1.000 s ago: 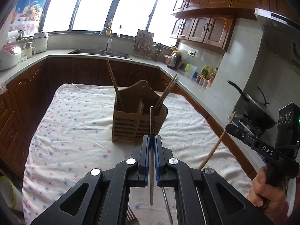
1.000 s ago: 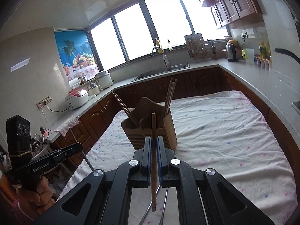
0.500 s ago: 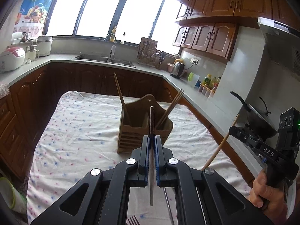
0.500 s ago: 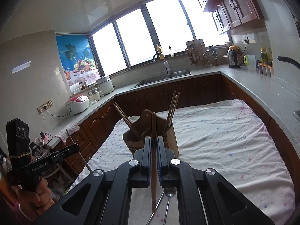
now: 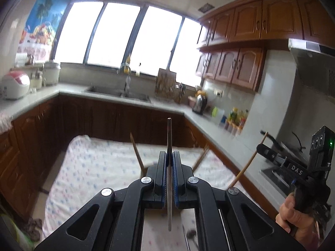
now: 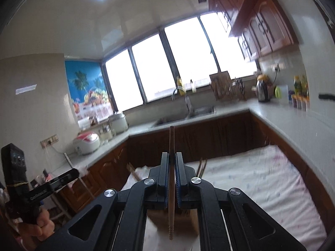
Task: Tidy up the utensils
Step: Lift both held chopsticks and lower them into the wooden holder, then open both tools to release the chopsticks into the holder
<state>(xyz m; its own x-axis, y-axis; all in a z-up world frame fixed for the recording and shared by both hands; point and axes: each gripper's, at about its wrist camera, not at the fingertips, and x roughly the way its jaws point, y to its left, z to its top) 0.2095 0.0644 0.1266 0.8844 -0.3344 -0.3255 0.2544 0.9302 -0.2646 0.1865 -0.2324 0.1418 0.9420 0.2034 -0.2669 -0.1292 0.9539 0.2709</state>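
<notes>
My left gripper [image 5: 169, 158] is shut on a thin grey metal utensil [image 5: 169, 138] that stands upright between its pads. My right gripper [image 6: 172, 159] is shut on a wooden chopstick [image 6: 172, 142], also upright. The wooden utensil holder [image 6: 188, 215] sits on the floral-cloth table [image 6: 261, 177], just below and behind the right gripper. Other chopsticks [image 5: 136, 152] lean out of its compartments. In the left wrist view the right gripper [image 5: 261, 147] is at the far right, its chopstick [image 5: 249, 163] slanting down. The left gripper [image 6: 73, 172] shows at the left of the right wrist view.
Loose metal cutlery [image 5: 187, 237] lies on the cloth under the left gripper. Dark cabinets and a grey counter [image 5: 171, 106] ring the table, with a sink [image 5: 119, 93], rice cooker [image 5: 14, 84], kettle [image 5: 199, 102] and a wok [image 5: 278, 144] at the right.
Both grippers have risen and tipped upward with their sticks still held. The holder has dropped in both views and is now mostly hidden behind the fingers.
</notes>
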